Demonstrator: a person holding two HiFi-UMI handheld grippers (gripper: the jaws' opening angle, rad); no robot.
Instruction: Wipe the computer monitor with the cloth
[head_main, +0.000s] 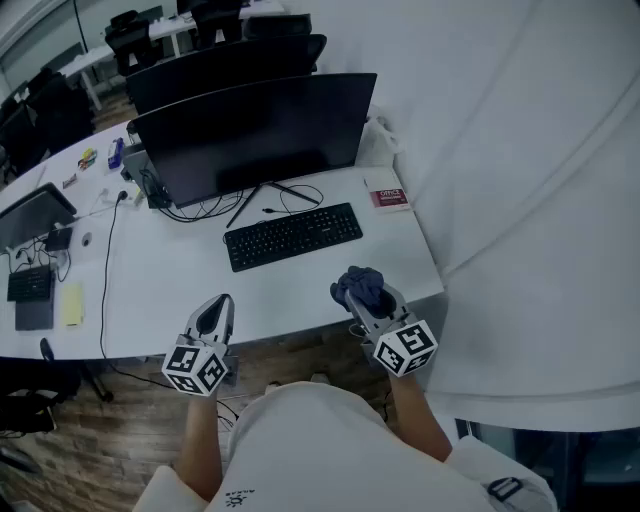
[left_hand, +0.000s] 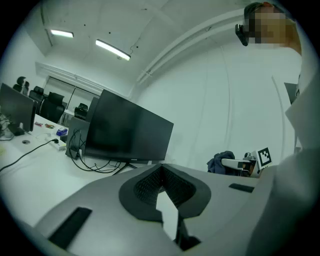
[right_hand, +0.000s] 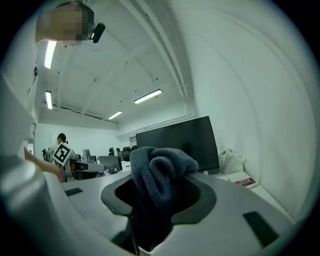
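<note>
A wide black monitor (head_main: 255, 135) stands switched off at the back of the white desk (head_main: 160, 290); it also shows as the monitor (left_hand: 127, 132) in the left gripper view and the monitor (right_hand: 180, 142) in the right gripper view. My right gripper (head_main: 362, 297) hovers over the desk's front right edge, shut on a bunched dark blue cloth (head_main: 358, 285). The cloth (right_hand: 160, 175) bulges up between the jaws. My left gripper (head_main: 213, 315) is at the front edge, left of the other, with its jaws closed tip to tip and nothing in them. Both are well short of the screen.
A black keyboard (head_main: 293, 236) lies in front of the monitor, with cables (head_main: 205, 205) under its stand. A red book (head_main: 388, 197) sits at the right rim, a white bag (head_main: 380, 135) behind it. A tablet (head_main: 35, 215) and yellow note (head_main: 72, 303) lie left. A curved white wall (head_main: 520, 180) stands on the right.
</note>
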